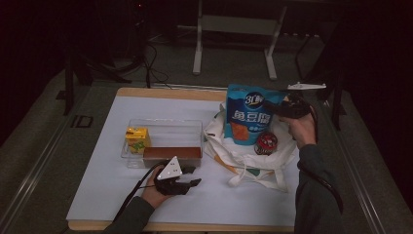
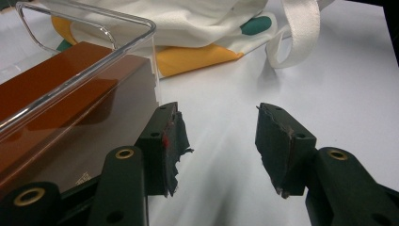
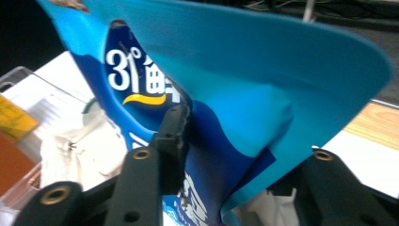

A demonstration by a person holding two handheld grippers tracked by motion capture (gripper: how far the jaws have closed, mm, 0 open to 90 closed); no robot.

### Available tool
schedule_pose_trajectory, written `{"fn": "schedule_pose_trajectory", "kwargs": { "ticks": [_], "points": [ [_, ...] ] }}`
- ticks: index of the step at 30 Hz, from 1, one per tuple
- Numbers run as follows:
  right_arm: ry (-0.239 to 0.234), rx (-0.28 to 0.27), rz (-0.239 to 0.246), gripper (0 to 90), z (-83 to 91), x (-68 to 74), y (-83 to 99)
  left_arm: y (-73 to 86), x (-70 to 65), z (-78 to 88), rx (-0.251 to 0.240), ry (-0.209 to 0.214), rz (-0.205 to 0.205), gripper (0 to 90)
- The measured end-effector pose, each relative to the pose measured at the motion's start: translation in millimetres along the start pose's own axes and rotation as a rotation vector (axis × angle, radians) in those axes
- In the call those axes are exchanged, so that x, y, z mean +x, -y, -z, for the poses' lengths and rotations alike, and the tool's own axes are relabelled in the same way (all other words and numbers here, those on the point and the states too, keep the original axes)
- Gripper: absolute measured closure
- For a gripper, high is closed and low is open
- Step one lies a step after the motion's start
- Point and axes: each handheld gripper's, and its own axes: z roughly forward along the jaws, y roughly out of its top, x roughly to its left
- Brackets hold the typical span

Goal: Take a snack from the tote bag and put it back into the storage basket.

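The blue snack pouch (image 1: 249, 119) stands upright on the white tote bag (image 1: 253, 156) at the right of the table, and I judge it light, soft and crinkly, with a slick film that will slide and buckle if squeezed in the puffed middle; the flat sealed edge near the top corner looks like the best place to take hold. My right gripper (image 1: 286, 108) comes at it from about 3 o'clock, and in the right gripper view the pouch's (image 3: 244, 94) upper edge lies between my jaws: the left finger (image 3: 171, 136) lies against the printed face, the film creases there, and the other finger is hidden behind the blue foil, so I read the jaws as pinched on the pouch, partly closed. A small red round tin (image 1: 266, 143) sits on the bag at the pouch's 5 o'clock. At 9 o'clock lies a clear plastic bin (image 1: 165, 127) holding a yellow drink carton (image 1: 137, 139) and a brown flat box (image 1: 172, 152). My left gripper (image 1: 191, 176) rests on the table at the bin's 6 o'clock, jaws apart with nothing between them.
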Motion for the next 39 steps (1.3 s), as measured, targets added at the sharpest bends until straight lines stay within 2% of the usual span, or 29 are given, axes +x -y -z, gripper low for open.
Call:
{"fn": "schedule_pose_trajectory", "kwargs": {
  "ticks": [3, 10, 14, 19, 27, 36, 39],
  "points": [
    [-0.027, -0.012, -0.009, 64.7, -2.2, 2.8, -0.2, 0.0, 0.0, -0.1, 0.001, -0.001, -0.001, 50.3],
    [-0.096, -0.039, -0.079, 80.8, -8.1, 5.7, -0.5, 0.0, 0.0, 0.0, 0.001, -0.001, 0.0, 50.6],
    [-0.108, -0.038, -0.079, 86.8, -9.1, 8.6, -1.2, 0.0, 0.0, -0.1, 0.001, -0.001, -0.001, 50.6],
    [-0.107, -0.034, -0.082, 88.4, -7.4, 10.5, -0.8, 0.0, -0.2, 0.0, 0.001, -0.004, -0.002, 50.5],
    [-0.119, -0.036, -0.142, 89.3, -6.7, 12.6, -0.7, 0.0, 0.3, -0.1, 0.001, -0.001, 0.002, 50.2],
    [-0.136, -0.031, -0.144, 89.5, -6.5, 22.1, -7.1, 0.0, 0.3, 0.0, 0.0, -0.001, 0.002, 49.6],
    [-0.134, -0.033, -0.136, 89.5, -5.2, 25.0, -10.2, 0.6, 1.5, 1.3, -0.013, 0.0, 0.015, 49.5]
  ]
}}
